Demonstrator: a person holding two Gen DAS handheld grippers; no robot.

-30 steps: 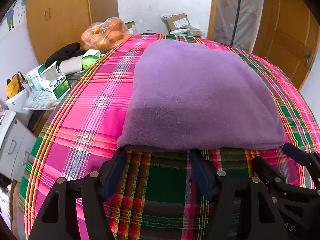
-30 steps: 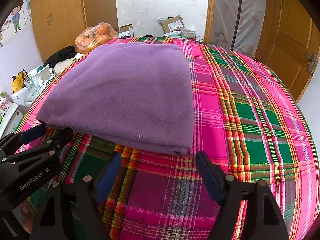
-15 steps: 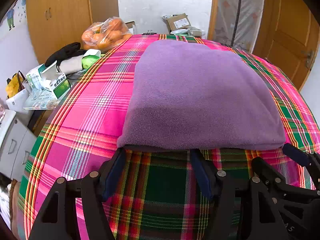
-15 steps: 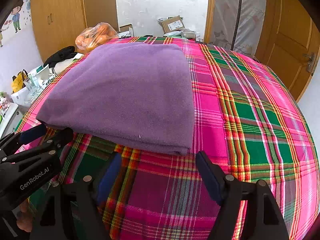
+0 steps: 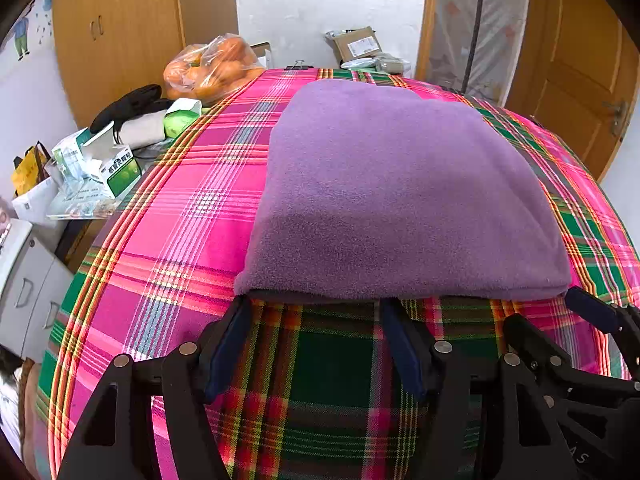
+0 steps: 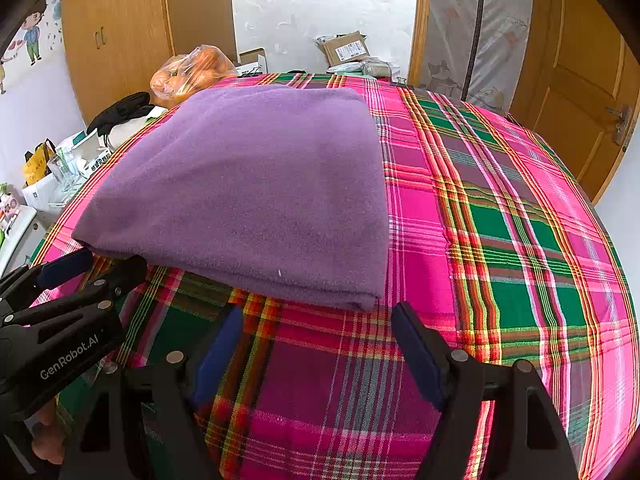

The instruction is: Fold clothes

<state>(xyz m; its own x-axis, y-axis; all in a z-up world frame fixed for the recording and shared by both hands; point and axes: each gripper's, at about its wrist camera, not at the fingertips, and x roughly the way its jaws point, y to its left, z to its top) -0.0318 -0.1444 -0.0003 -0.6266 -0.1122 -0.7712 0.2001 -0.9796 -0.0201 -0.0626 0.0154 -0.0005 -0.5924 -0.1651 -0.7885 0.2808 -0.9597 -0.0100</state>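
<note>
A purple fleece garment [image 5: 396,192] lies folded into a flat rectangle on the pink and green plaid cloth [image 5: 192,208] that covers the table. My left gripper [image 5: 316,308] is open at the fold's near left corner, its tips just at the fleece edge with nothing between them. My right gripper [image 6: 318,314] is open just short of the near right corner of the same garment [image 6: 256,184], also empty. Each gripper shows in the other's view: the right one [image 5: 592,316] at the lower right, the left one [image 6: 80,268] at the lower left.
Off the table's left side sit a bag of oranges [image 5: 208,66], a black item on white cloth [image 5: 132,108] and green-and-white boxes [image 5: 116,164]. Wooden cabinets [image 5: 120,32] stand behind, a door [image 5: 580,92] at right. Cardboard boxes [image 6: 344,48] lie beyond the far edge.
</note>
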